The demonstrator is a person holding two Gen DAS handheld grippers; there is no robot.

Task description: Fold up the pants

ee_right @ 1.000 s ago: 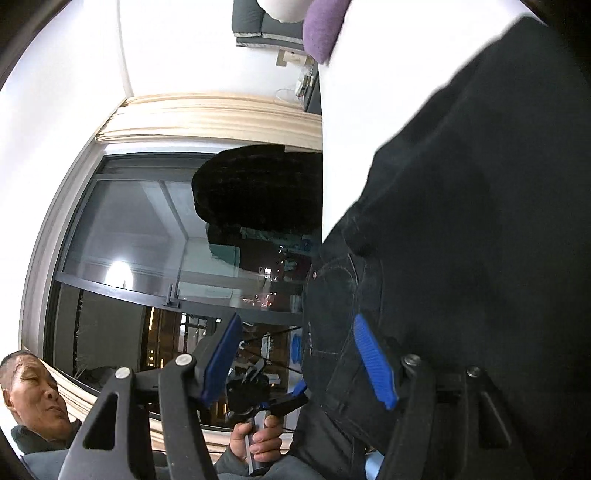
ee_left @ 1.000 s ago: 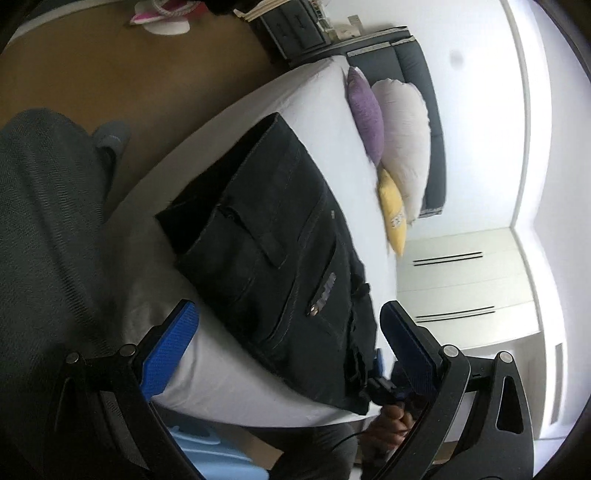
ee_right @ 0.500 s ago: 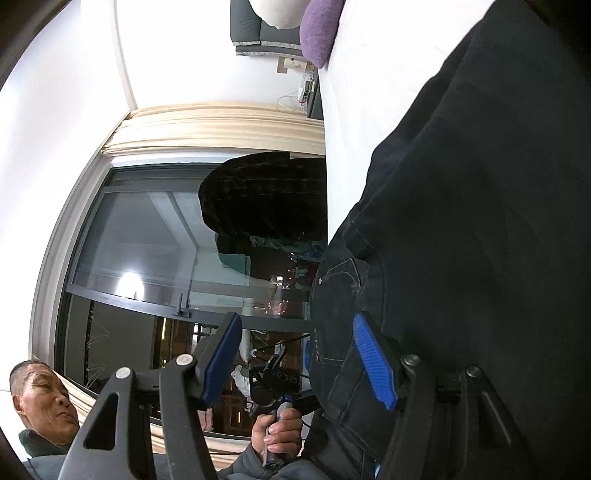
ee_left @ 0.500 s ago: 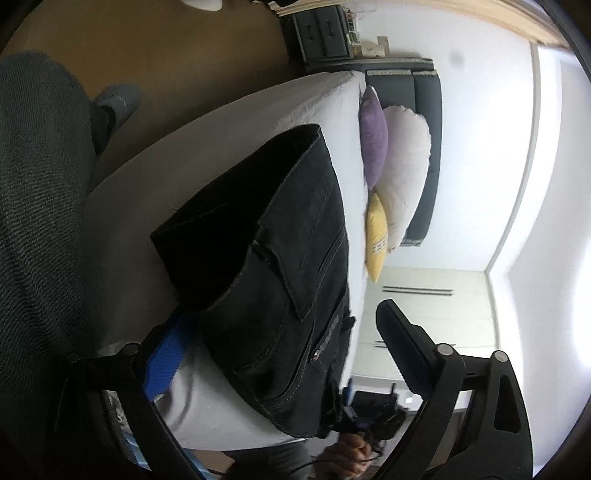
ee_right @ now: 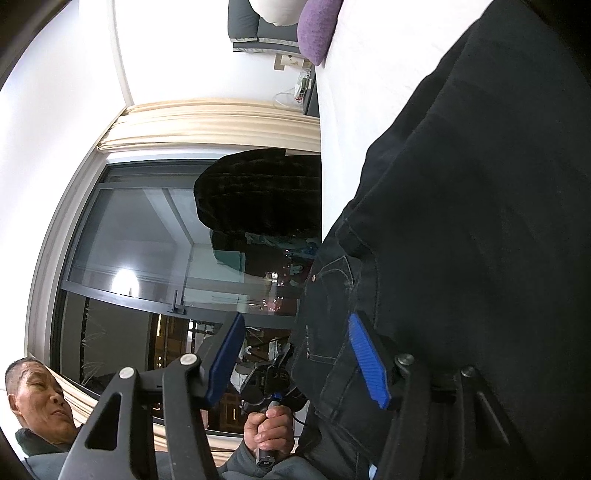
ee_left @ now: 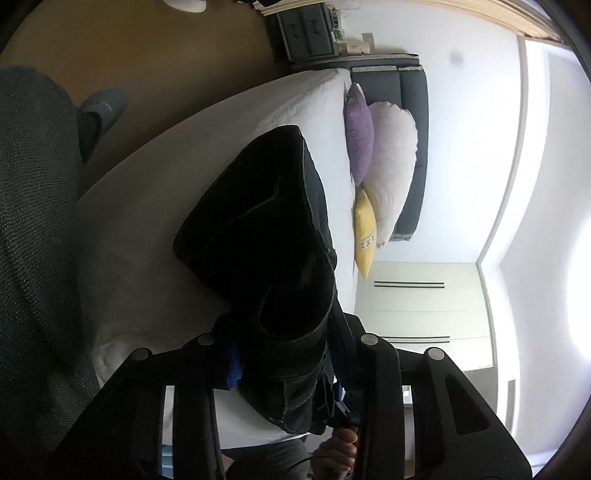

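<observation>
- The left gripper (ee_left: 284, 354) has its fingers squeezed on a thick bunch of the black jeans (ee_left: 266, 236).
- The right gripper (ee_right: 299, 363) has its fingers apart; the jeans lie past its right finger, maybe touching it.
- The jeans rest on the bed (ee_left: 155, 206), ahead of the fingers.
- They look partly folded; more folding is left.

You are working in a home bedroom. A bed with a white sheet (ee_left: 221, 177) fills the middle of the left wrist view, with a dark grey padded headboard (ee_left: 413, 110), a purple cushion (ee_left: 358, 133), a large white pillow (ee_left: 391, 155) and a yellow cushion (ee_left: 364, 232) stacked against it. A pale built-in wardrobe (ee_left: 417, 306) and a grey bedside cabinet (ee_left: 306, 33) stand nearby. Cream curtains (ee_right: 210, 125) frame a big dark-glass window (ee_right: 147, 251).
</observation>
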